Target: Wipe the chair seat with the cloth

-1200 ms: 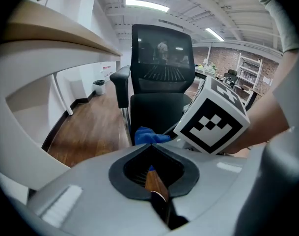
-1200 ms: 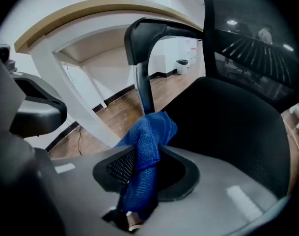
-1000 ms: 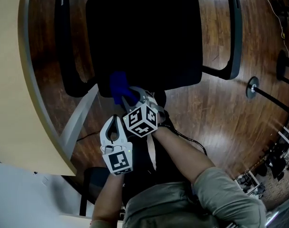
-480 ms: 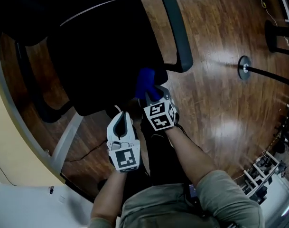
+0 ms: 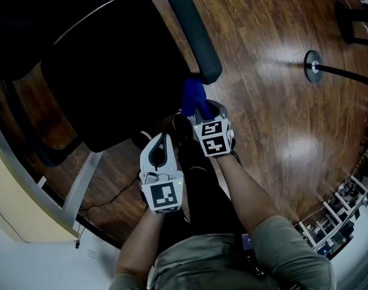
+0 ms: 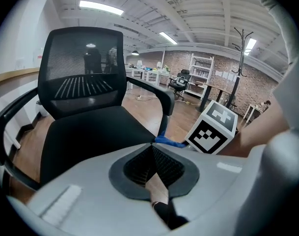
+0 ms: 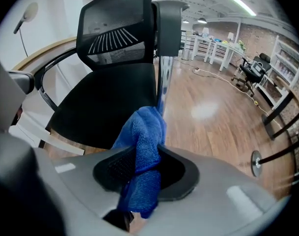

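A black office chair stands ahead, with its seat (image 5: 111, 83) at upper left in the head view and its right armrest (image 5: 190, 29) running diagonally. My right gripper (image 5: 197, 107) is shut on a blue cloth (image 5: 194, 96), held off the seat's front right corner just below the armrest's end. In the right gripper view the cloth (image 7: 142, 146) bunches between the jaws and hangs down, with the seat (image 7: 110, 107) beyond. My left gripper (image 5: 163, 142) hovers beside it, nearer me; its jaws (image 6: 151, 145) meet at the tip with nothing between them. The cloth (image 6: 169, 141) peeks past them.
Dark wood floor (image 5: 268, 113) surrounds the chair. A curved light desk edge (image 5: 14, 210) and its white leg (image 5: 81, 186) lie at left, with a cable (image 5: 111, 198) on the floor. The round base of a stand (image 5: 312, 65) sits at right. Shelving (image 5: 347, 204) fills the lower right corner.
The chair has slid up and left in the head view. My right gripper with the cloth went from the seat's front edge to its right corner by the armrest. The left gripper stayed close beside.
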